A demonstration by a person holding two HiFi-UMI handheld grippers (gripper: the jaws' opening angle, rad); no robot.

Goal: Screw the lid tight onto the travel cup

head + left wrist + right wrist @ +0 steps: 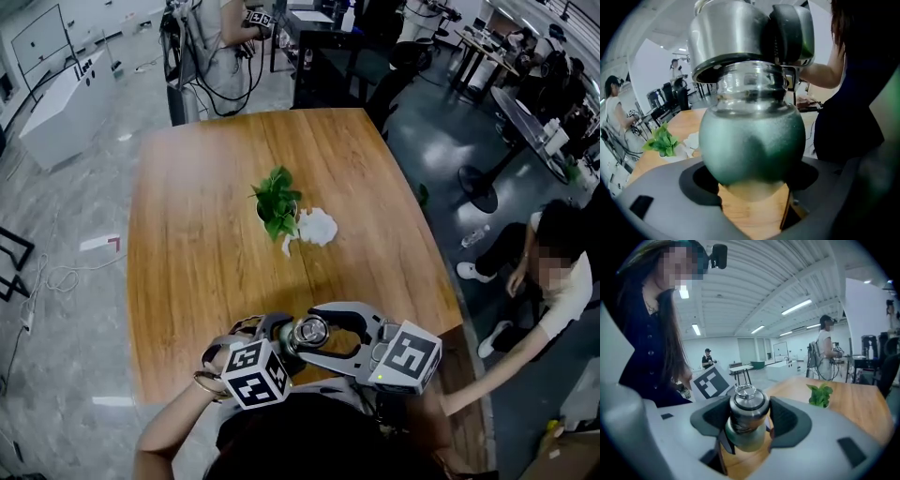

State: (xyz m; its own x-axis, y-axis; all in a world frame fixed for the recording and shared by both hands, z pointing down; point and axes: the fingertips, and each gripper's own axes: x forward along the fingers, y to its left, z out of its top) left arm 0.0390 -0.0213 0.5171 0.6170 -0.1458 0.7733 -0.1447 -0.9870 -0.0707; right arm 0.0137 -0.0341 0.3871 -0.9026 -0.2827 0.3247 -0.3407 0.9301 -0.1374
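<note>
Cup and lid clamped over the table's [206, 234] near edge

I'm gripping the green travel cup [752, 140] by its body in the left claw [752, 185] and clamping its steel lid [749, 404] in the right claw [747, 427], with the cup's axis roughly upright. The left gripper view is showing the clear neck under the lid, while the head view is catching only the lid's top.

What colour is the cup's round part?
The travel cup is dark green below its silver lid; the left gripper view shows it best.
</note>
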